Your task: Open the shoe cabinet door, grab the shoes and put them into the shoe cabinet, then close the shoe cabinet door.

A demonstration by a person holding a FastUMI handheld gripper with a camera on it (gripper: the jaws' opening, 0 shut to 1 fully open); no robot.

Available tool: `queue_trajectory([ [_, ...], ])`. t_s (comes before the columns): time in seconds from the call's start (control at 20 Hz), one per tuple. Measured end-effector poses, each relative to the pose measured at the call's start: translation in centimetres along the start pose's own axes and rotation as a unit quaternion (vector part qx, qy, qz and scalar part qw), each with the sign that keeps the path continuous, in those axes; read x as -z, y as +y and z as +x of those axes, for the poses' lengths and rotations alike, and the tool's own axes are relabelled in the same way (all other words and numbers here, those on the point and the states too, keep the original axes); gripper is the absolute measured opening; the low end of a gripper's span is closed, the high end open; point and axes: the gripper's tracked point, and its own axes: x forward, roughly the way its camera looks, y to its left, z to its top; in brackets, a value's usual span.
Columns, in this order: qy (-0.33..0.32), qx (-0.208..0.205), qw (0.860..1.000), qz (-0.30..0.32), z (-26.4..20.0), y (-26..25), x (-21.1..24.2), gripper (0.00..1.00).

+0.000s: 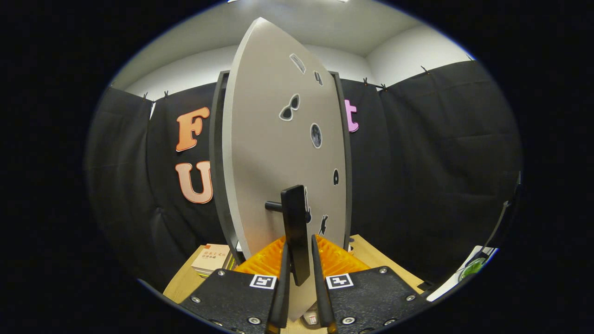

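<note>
- Shoe cabinet's pale grey door [274, 153] stands ajar; your claw [300, 260] pinches its black bar handle [295, 232].
- Opening or closing is unclear; swing steadily along the hinge arc.

A wooden table [182, 284] carries the shoe cabinet [283, 153] and a book [212, 259] beside it.

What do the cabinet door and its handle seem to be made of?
The cabinet door looks like painted or laminated board: a flat, matt, light grey face with small stickers and no visible grain. Its handle seems to be black metal or hard plastic, a smooth, dark bar on a short round post; the look leaves it open. The tongs stand closely on both sides of the handle.
</note>
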Motion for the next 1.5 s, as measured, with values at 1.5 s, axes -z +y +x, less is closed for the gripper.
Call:
queue_trajectory([
  [1.5, -0.019, 0.068, 0.997, 0.044, -0.7, -9.8, 0.4, 0.27],
])
